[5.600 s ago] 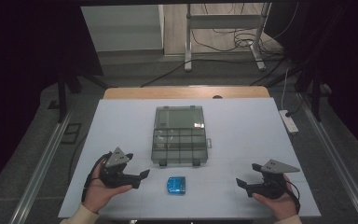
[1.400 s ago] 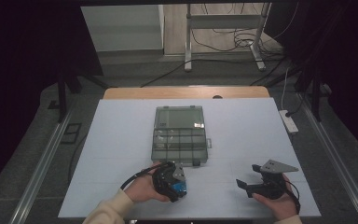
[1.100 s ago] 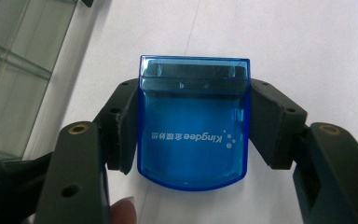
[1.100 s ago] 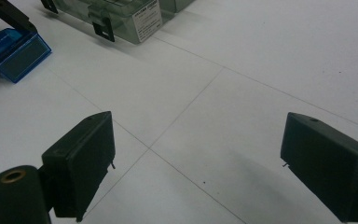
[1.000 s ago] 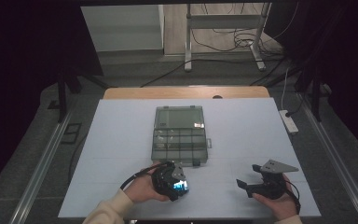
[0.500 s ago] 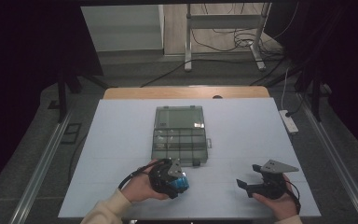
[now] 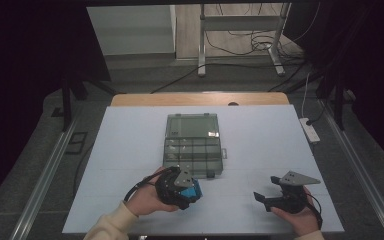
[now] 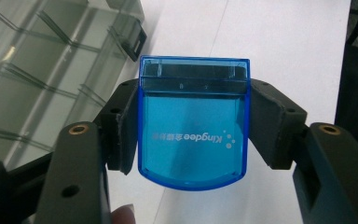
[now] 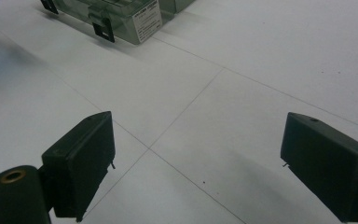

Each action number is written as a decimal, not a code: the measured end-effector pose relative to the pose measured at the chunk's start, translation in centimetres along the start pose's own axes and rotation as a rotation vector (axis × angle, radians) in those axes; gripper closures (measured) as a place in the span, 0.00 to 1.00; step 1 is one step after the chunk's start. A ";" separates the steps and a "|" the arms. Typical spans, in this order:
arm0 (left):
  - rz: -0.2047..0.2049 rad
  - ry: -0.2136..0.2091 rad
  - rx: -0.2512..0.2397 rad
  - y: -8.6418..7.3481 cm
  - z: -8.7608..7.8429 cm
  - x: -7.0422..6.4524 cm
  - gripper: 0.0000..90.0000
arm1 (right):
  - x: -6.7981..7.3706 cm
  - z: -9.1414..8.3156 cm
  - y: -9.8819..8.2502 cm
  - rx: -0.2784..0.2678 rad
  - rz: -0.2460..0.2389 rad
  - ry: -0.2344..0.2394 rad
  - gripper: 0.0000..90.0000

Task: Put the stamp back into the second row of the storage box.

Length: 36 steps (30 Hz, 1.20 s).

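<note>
We see a translucent blue case (image 8: pixel 193 123) — rounded corners, "Kingdee" in white — clamped between the left gripper (image 8: pixel 193 126) jaws. At three o'clock, the right gripper (image 9: pixel 198 168) gapes, holding nothing.

A lab: dark curtains (image 7: pixel 30 75), floor cables (image 7: pixel 240 47), white test table (image 7: pixel 130 145).

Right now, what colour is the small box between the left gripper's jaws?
Transparent blue, with white lettering on the small box. The left gripper view shows it best.

left gripper (image 7: pixel 189 192) grips blue box (image 7: pixel 194 189) near organizer (image 7: pixel 192 144).
</note>
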<state>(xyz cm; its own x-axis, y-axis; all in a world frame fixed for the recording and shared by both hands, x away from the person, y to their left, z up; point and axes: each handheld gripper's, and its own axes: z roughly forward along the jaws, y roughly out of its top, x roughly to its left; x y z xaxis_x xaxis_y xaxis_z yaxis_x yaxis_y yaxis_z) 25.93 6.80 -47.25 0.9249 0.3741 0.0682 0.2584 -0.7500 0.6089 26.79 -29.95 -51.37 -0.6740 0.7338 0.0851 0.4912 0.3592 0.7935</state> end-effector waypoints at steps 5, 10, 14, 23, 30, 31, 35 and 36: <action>-0.002 0.015 -0.022 0.1 -1.0 0.1 0.45 | 0.0 0.0 0.0 0.000 0.000 0.000 0.11; -0.008 0.028 -0.038 0.1 -1.5 0.3 0.45 | 0.0 0.0 0.0 -0.001 0.000 0.000 0.11; -0.009 0.035 -0.044 0.1 -1.7 0.3 0.45 | 0.0 0.0 0.0 -0.002 0.000 0.000 0.11; -0.018 0.050 -0.062 0.1 -2.5 0.6 0.45 | 0.0 -0.1 0.0 -0.003 -0.001 -0.002 0.11; -0.029 0.060 -0.069 0.0 -2.7 0.8 0.45 | 0.0 -0.1 0.0 -0.001 -0.003 -0.002 0.11; -0.030 0.062 -0.070 0.0 -2.7 0.9 0.45 | 0.0 -0.1 0.0 -0.002 -0.002 -0.001 0.11; -0.036 0.064 -0.067 -0.1 -2.6 1.1 0.45 | 0.0 -0.1 0.0 -0.002 -0.002 -0.001 0.11; -0.039 0.064 -0.066 -0.1 -2.5 1.2 0.45 | 0.0 -0.1 0.0 -0.002 -0.003 -0.001 0.11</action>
<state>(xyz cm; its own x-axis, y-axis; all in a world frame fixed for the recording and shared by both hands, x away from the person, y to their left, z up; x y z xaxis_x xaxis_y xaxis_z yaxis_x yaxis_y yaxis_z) 26.29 8.75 -45.24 0.8945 0.4375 0.0924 0.2726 -0.6973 0.6629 26.77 -29.96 -51.29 -0.6748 0.7334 0.0824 0.4886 0.3602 0.7947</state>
